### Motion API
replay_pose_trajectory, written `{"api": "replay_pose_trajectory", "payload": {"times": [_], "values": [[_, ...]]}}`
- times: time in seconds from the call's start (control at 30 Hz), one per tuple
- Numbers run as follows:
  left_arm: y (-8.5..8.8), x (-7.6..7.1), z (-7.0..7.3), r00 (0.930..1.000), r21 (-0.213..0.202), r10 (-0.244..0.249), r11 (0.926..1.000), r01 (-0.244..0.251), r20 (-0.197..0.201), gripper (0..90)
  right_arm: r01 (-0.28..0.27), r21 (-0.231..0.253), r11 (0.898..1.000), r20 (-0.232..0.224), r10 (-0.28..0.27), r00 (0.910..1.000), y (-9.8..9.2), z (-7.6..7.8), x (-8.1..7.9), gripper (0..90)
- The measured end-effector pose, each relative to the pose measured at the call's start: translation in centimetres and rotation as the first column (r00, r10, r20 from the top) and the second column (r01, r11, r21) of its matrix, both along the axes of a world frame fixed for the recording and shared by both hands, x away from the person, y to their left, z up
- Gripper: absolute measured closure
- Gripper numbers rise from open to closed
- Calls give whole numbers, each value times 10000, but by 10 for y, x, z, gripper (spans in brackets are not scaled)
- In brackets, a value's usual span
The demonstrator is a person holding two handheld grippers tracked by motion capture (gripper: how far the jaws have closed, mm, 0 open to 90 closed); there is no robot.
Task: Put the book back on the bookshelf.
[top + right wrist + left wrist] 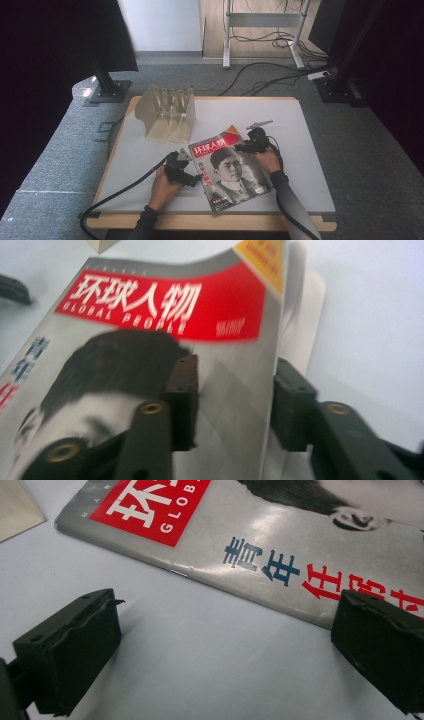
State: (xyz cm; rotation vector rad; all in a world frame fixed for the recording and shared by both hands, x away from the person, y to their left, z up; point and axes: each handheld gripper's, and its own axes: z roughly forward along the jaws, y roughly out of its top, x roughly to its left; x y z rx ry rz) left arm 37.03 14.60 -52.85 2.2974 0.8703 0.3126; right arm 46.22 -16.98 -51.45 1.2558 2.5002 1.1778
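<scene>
- where the bench (310, 165) nears its front edge, a magazine (227, 170) lies flat, cover up, a little right of the middle and well clear of both side edges.
- long axis runs from the front edge toward the back, tilted: the title end points to the back and slightly left, the foot sits just short of the front edge.
- red title band at the far end; spine along the left side, loose page edges along the right.
- left gripper (220, 645) rests on the bench just beside the spine, jaws spread wide and released; bare bench between them, the right-hand pad overlapping the cover's edge in the left gripper view, contact not certain.
- right gripper (232, 400) sits at the magazine's right edge near the far corner; one jaw lies over the cover, the other beyond the page edges, so the edge stands between them.
- its jaws are part closed; a gap shows beside each pad, no clamp on the pages.
- near that corner the cover curls up off the lower pages.
- folded beige card stand (167, 112) sits toward the back left corner, well apart from the magazine.
</scene>
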Motion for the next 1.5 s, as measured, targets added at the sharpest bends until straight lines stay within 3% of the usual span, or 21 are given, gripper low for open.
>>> {"api": "replay_pose_trajectory", "payload": {"times": [0.1, 0.27, 0.57, 0.93, 1.0, 1.1, 1.2, 1.37, 1.5], "values": [[0, 0, 0, 10000, -16, -3, 10000, 3, 0, 0, -151, -466, 9988, 199, 161, 9997, 7, 2, 5, 692], [0, 0, 0, 10000, -14, 3, 10000, -3, 12, 0, -362, -547, 9979, 454, 387, 9982, 5, 13, -7, 828], [0, 0, 0, 10000, -26, 1, 10000, -1, 1, 0, -845, -1215, 9890, 1223, 994, 9875, 17, 39, -26, 850], [0, 0, 1, 10000, -9, 7, 10000, -7, -52, 0, -1254, -1005, 9870, 1885, 1427, 9717, 14, 64, -52, 861], [0, 2, 3, 9997, 11, -60, 10000, 60, -255, 0, -1294, -958, 9870, 1995, 1464, 9689, 12, 68, -55, 861], [-2, 8, 9, 9955, -544, -455, 9977, 411, -827, 0, -1401, -967, 9854, 2171, 1583, 9632, 10, 77, -60, 861], [-7, 11, 13, 9925, -793, -822, 9940, 751, -905, 0, -1471, -1006, 9840, 2277, 1667, 9594, 10, 82, -63, 861], [-21, 19, 12, 9858, -626, -1232, 9912, 1166, -1145, 0, -1581, -1022, 9821, 2474, 1790, 9522, 11, 88, -67, 862], [-22, 25, 9, 9819, -814, -1278, 9898, 1173, -1397, 0, -1651, -979, 9814, 2543, 1851, 9493, 11, 89, -69, 862]]}}
